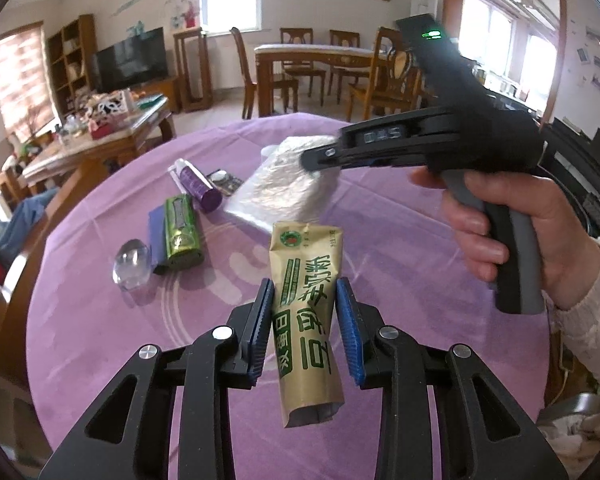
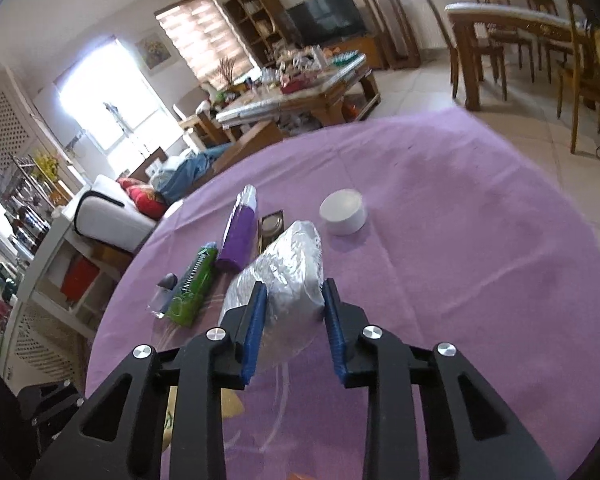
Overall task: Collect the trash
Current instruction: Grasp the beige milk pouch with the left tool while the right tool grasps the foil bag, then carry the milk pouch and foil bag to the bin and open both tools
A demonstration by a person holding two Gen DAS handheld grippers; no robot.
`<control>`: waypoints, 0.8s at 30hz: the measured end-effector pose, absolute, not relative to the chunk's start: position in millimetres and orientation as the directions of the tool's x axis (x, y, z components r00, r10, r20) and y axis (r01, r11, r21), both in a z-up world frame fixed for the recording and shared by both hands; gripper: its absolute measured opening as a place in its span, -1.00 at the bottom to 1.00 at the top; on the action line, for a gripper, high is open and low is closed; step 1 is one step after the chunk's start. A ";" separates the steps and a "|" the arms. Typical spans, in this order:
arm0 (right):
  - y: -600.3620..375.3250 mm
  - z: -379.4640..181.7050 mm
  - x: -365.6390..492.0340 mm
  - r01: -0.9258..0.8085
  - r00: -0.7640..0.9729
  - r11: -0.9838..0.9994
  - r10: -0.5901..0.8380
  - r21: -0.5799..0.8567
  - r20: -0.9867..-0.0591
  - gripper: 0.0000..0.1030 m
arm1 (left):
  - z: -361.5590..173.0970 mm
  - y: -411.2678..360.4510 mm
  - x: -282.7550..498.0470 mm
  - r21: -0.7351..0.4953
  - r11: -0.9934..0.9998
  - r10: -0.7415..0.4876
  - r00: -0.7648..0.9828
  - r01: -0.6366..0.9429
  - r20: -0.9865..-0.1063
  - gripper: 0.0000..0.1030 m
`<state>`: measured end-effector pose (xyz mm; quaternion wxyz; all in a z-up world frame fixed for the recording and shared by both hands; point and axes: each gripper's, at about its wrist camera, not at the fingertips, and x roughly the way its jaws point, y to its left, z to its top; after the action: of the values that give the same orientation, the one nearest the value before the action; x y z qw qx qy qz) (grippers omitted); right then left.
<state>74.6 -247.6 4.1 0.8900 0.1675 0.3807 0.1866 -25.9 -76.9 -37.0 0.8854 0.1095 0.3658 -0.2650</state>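
Observation:
My left gripper [image 1: 305, 308] is shut on a tan paper packet [image 1: 306, 280] with green print, held upright above the purple tablecloth [image 1: 400, 264]. In the right wrist view my right gripper [image 2: 294, 312] is shut on a crinkled silver foil bag [image 2: 288, 272], its blue pads pressing on both sides. The left wrist view shows that gripper [image 1: 316, 158] from the side, gripped by a person's hand [image 1: 500, 232], with the foil bag [image 1: 276, 192] in its fingertips. On the cloth lie a green packet [image 1: 182, 230], a purple tube [image 1: 199, 186] and a clear plastic piece [image 1: 131, 264].
A white round tub [image 2: 344, 212] stands past the foil bag, and a small dark sachet [image 2: 270, 226] lies beside the purple tube [image 2: 238, 236]. The round table's edge [image 2: 140, 248] drops off at left. Beyond stand a cluttered wooden coffee table [image 2: 300, 92] and a dining table with chairs [image 1: 320, 64].

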 end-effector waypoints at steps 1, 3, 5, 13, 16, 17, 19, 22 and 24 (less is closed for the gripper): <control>-251.2 7.7 69.6 -0.201 0.655 0.879 0.449 0.433 -0.608 -0.45 | -35.8 -77.8 -27.1 0.002 0.834 -0.391 0.593 0.552 -0.704 -0.39; -262.9 16.5 55.7 -0.191 0.688 0.885 0.430 0.425 -0.585 -0.45 | -33.9 -78.8 -29.1 0.007 0.830 -0.394 0.595 0.557 -0.700 -0.40; -277.9 26.9 39.5 -0.176 0.726 0.894 0.400 0.412 -0.560 -0.45 | -31.7 -80.9 -29.6 0.007 0.826 -0.401 0.595 0.564 -0.697 -0.40; -345.8 52.8 -18.8 -0.063 0.845 0.929 0.244 0.364 -0.476 -0.46 | -21.8 -94.3 -21.8 -0.117 0.789 -0.511 0.540 0.603 -0.668 -0.41; -376.5 54.7 -43.6 0.004 0.875 0.930 0.175 0.368 -0.452 -0.49 | -19.4 -101.1 -16.2 -0.164 0.775 -0.550 0.522 0.611 -0.652 -0.41; -387.9 54.9 -52.2 0.029 0.883 0.929 0.149 0.369 -0.445 -0.49 | -17.8 -106.7 -14.0 -0.181 0.765 -0.567 0.514 0.618 -0.644 -0.41; -407.7 54.6 -66.2 0.069 0.894 0.927 0.107 0.369 -0.436 -0.49 | -16.0 -115.9 -10.2 -0.204 0.753 -0.588 0.502 0.626 -0.634 -0.41; -437.1 51.5 -86.6 0.138 0.901 0.922 0.035 0.362 -0.432 -0.51 | -12.8 -137.8 -3.1 -0.236 0.724 -0.624 0.470 0.649 -0.624 -0.41; -451.5 49.6 -96.4 0.168 0.901 0.917 0.006 0.362 -0.433 -0.53 | -10.3 -158.2 1.0 -0.250 0.698 -0.649 0.445 0.671 -0.617 -0.41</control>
<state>-96.4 -451.5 49.6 0.9544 0.1995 0.2182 -0.0426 1.0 -158.2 -10.3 0.8499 0.0154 0.3558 -0.3883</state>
